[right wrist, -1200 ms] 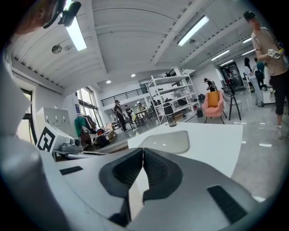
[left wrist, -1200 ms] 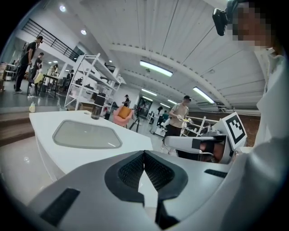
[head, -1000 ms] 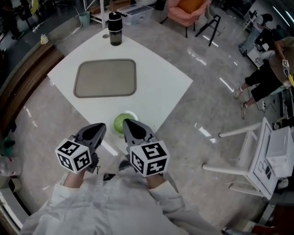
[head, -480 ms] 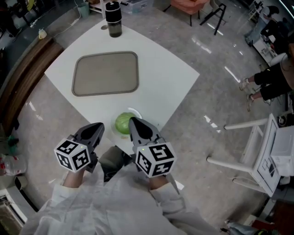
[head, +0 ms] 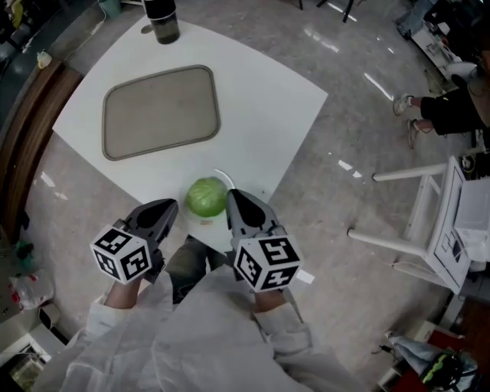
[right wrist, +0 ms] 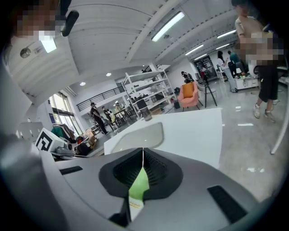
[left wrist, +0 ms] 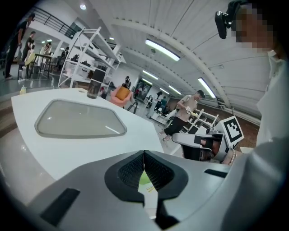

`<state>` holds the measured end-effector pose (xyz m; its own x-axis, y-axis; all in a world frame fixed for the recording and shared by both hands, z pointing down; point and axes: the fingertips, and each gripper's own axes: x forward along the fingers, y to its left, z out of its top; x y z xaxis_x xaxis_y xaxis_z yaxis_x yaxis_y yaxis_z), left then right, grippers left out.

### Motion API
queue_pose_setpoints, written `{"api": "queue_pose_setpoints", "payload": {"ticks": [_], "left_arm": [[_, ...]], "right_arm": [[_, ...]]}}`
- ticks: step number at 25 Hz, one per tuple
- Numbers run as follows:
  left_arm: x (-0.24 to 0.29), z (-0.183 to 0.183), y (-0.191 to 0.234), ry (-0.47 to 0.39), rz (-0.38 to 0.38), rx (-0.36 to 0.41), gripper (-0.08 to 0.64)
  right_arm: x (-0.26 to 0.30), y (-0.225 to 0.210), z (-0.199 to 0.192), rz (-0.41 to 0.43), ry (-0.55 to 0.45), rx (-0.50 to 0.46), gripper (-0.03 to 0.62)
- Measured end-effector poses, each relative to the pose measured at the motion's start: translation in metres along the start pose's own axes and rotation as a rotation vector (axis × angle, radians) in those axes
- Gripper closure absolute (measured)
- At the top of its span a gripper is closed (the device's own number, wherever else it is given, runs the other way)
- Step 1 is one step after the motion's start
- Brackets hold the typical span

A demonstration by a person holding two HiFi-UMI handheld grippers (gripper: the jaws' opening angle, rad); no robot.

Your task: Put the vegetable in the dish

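Across the middle of the head view lies the white counter [head: 260, 99], one corner towards the person and the far corner reaching almost to the picture's top edge. Its biggest load is the dish [head: 161, 111], a flat grey-brown tray with rounded corners, lying bare near the counter's left corner.

Nearer the camera, pale sleeves [head: 191, 344] fill the bottom of the view. The hands themselves are hidden behind the marker cubes. Both grippers point away from the person and somewhat downward, side by side over the counter's near corner. The left gripper [head: 171, 205] has its jaws pressed together with nothing between them. The right gripper [head: 231, 194] likewise has its jaws closed and empty. In each gripper view only a sliver of green and a scrap of white label show through the opening beneath the meeting jaws.

That green is the vegetable [head: 206, 197], a round pale-green head sitting on the counter's near corner, well apart from the dish. It lies between the two gripper tips, the right one just beside it. Whether either touches it cannot be told. A thin curved white line beside it is too faint to identify.

At the far corner stands a dark bottle [head: 161, 21], its top cut off by the picture's edge.
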<state>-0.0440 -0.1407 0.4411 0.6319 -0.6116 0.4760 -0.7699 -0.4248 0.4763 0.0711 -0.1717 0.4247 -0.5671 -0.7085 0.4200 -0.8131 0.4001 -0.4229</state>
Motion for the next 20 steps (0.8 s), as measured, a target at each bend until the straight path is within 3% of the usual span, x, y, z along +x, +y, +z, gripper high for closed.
{"api": "queue_pose_setpoints", "payload": {"ticks": [7, 20], "left_arm": [[0.005, -0.023, 0.02, 0.044, 0.012, -0.088, 0.552], [0.029, -0.05, 0.036, 0.144, -0.01, -0.141, 0.551]], "right_arm": [[-0.001, -0.019, -0.031, -0.083, 0.065, 0.049, 0.577], [0.008, -0.029, -0.075, -0.14, 0.175, 0.111, 0.577]]}}
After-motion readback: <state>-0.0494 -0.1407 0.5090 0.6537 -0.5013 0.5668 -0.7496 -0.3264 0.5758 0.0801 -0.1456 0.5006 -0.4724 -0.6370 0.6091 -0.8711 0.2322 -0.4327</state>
